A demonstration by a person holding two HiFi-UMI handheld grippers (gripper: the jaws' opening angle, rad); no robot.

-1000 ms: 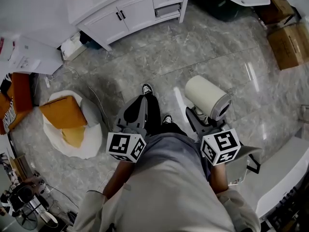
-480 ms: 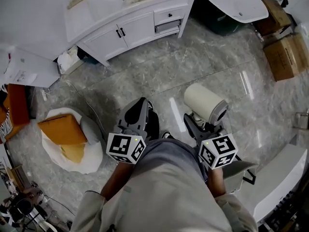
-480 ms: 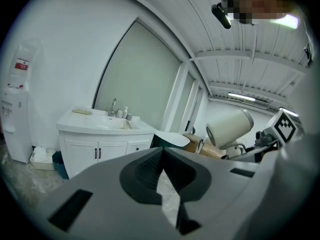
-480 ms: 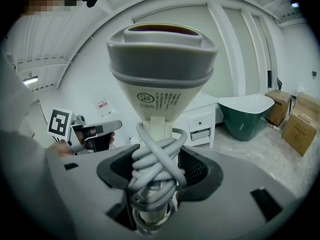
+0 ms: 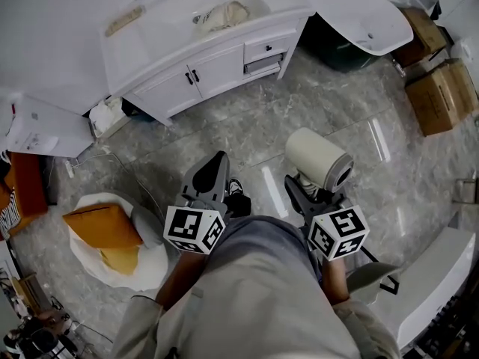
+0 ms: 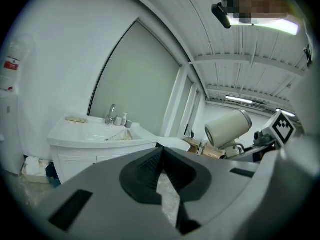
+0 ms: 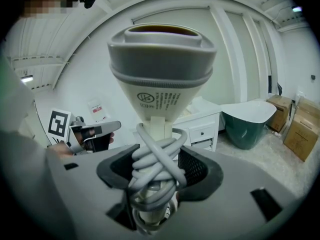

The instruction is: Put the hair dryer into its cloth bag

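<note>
Both grippers have been carried forward over the marble floor [image 5: 224, 126] since a second ago: the vanity [image 5: 202, 66] now shows whole at the top of the head view, basin and all, and the orange cushion [image 5: 101, 226] has slid lower at the left. The left gripper [image 5: 215, 161] is pressed together with nothing between its jaws, held out over the floor beside the person's shoe. The right gripper [image 5: 308, 187] pinches the dryer [image 5: 318, 158] by its handle, which has the grey cord [image 7: 155, 164] wound round it; the jaws press on that wrapped handle, and the cream barrel stands above them. So the dryer is up in the air, well short of the vanity. A beige cloth [image 5: 222, 13] lies crumpled in the basin; whether it is the bag I cannot tell. A white tub [image 5: 359, 17] and cardboard boxes [image 5: 441, 96] stand off to the right.
</note>
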